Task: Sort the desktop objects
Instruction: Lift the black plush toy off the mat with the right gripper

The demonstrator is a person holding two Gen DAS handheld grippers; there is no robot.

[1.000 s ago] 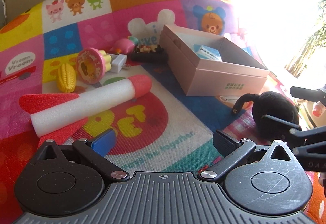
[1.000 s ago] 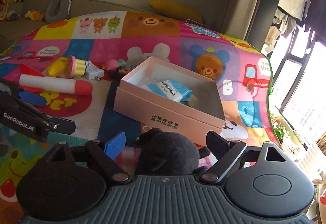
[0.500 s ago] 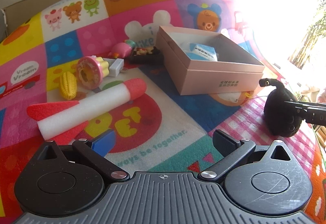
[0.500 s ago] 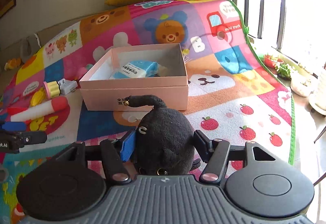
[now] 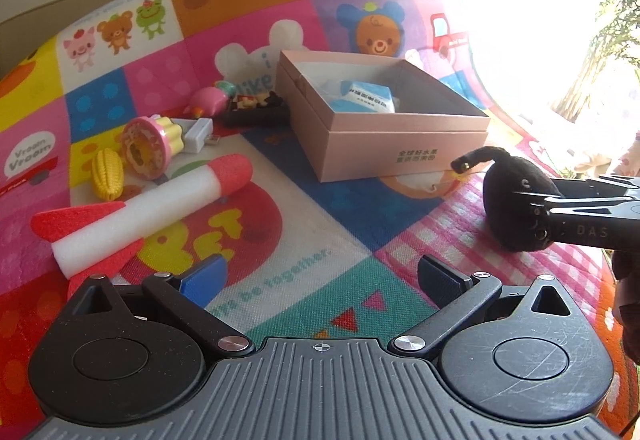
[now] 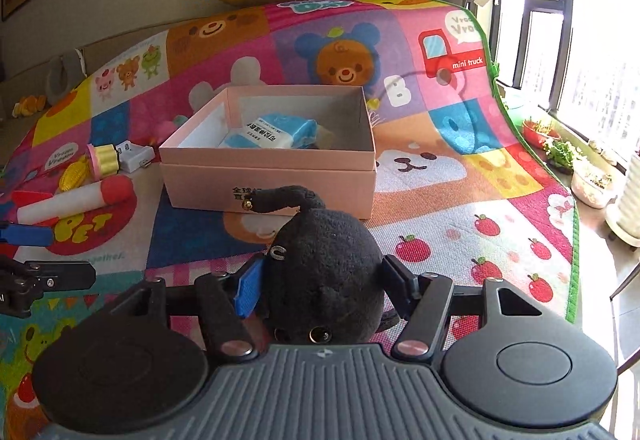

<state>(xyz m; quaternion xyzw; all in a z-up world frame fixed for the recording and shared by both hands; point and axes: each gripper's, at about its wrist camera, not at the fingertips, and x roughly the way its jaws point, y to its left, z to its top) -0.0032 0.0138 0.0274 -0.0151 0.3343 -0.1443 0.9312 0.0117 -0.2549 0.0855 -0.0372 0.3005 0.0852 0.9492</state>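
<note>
Plush (image 6: 324,264), black and round, now sits pinched between the right gripper's (image 6: 320,288) 2 fingers, and it hangs clear of the mat (image 6: 460,200) just short of the pink box (image 6: 268,176). 1 second ago the same fingers stood wide on either side of it while it lay on the mat; half a second ago they had closed and the toy was coming up. Since then it has been carried nearer the box, whose front wall now fills the middle of the right wrist view, with the plush's curled tail (image 6: 280,198) overlapping that wall in the picture. From the left wrist view the plush (image 5: 516,200) shows beside the box's (image 5: 400,144) near corner, raised off the pink check patch.

Inside the box lies a blue-and-white packet (image 6: 276,130), so there is still room to the right of it.

The left gripper (image 5: 320,272) is spread wide with nothing between its fingers, low over the mat near the foam rocket (image 5: 152,200). It has barely shifted over the last second.

My reading: the grasp succeeded, and this step is the carry to the box. Left to sort are the rocket, a yellow corn (image 5: 106,172), a pink stamp (image 5: 148,144), a white plug (image 5: 198,130) and a few small toys behind them.
</note>
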